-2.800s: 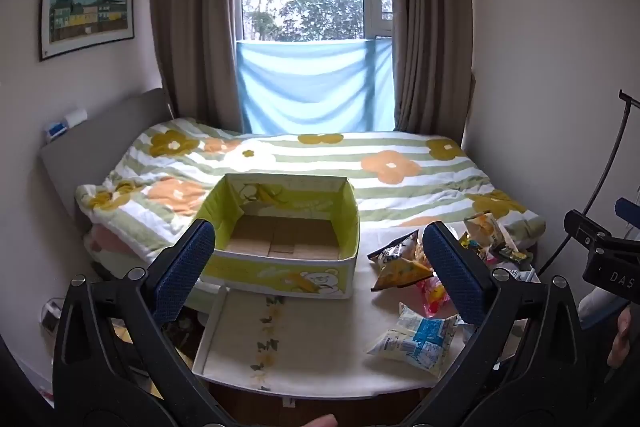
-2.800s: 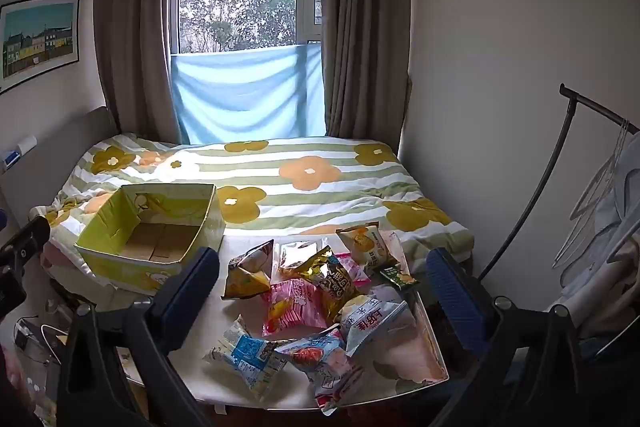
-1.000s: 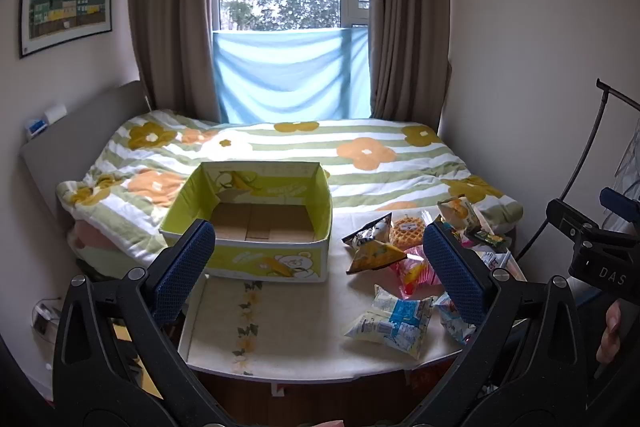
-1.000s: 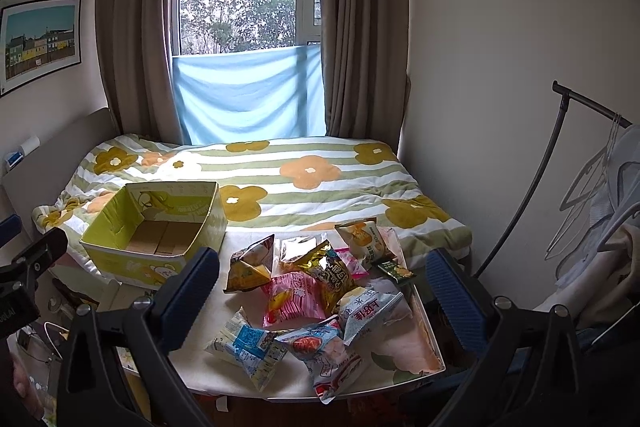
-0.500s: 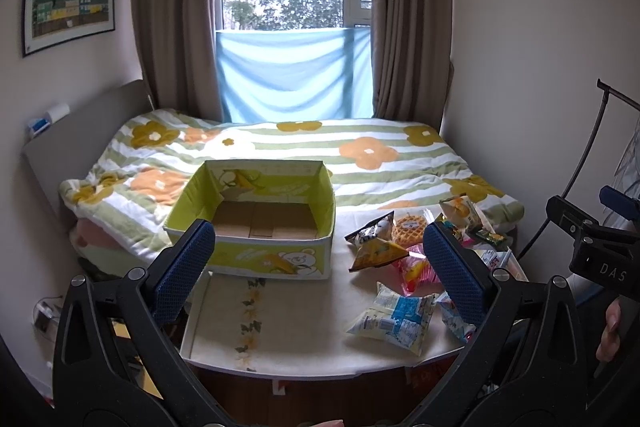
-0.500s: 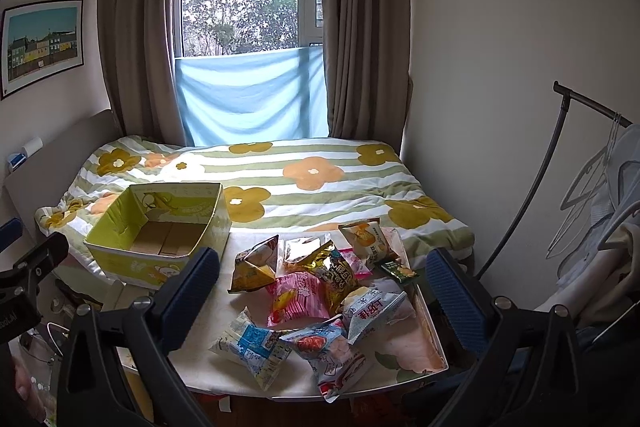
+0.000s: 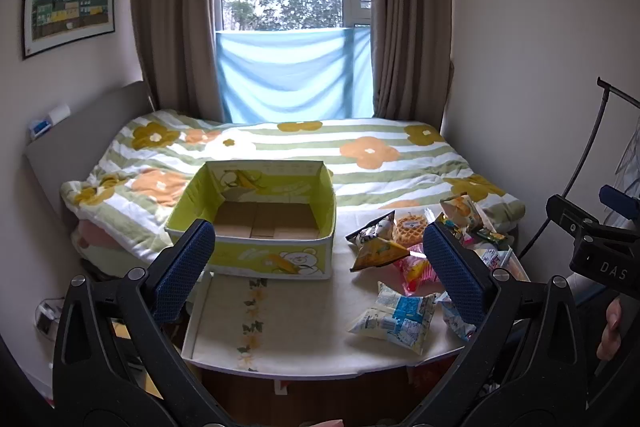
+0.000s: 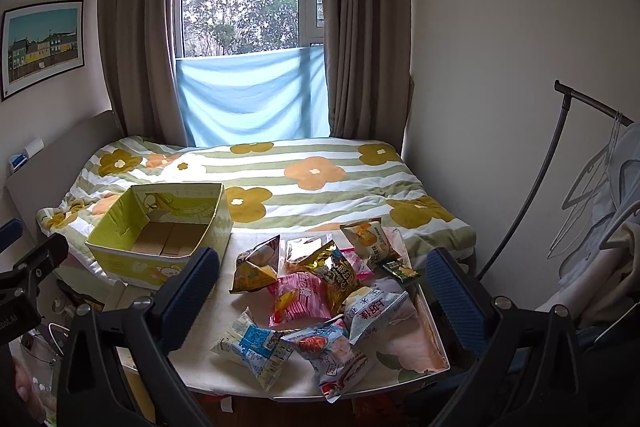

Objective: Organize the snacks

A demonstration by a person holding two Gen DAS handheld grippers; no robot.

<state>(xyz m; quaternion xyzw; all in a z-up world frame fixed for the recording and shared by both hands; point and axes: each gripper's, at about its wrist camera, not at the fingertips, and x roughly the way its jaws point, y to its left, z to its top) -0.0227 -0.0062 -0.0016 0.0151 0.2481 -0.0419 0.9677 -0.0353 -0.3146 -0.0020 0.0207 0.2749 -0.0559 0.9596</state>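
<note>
An empty yellow-green cardboard box [image 7: 256, 247] [image 8: 132, 267] stands at the table's far left. Several snack bags lie in a pile on the right part of the table: a blue-and-white bag [image 7: 394, 319] [image 8: 252, 345], a pink bag [image 8: 298, 297], a gold-and-black bag [image 8: 332, 273], a yellow bag [image 7: 376, 251] [image 8: 254, 269]. My left gripper [image 7: 320, 267] is open and empty, held back from the table's near edge. My right gripper [image 8: 324, 299] is open and empty, above the near edge before the snack pile.
The low white table [image 7: 288, 327] [image 8: 404, 351] stands against a bed with a flowered quilt [image 7: 360, 155]. A clothes rack [image 8: 560, 155] with hangers is at the right. The window and curtains are behind the bed.
Both views have shifted only slightly; the table and box sit a little nearer in the left wrist view. Both grippers have stayed open. Nothing on the table has moved.
</note>
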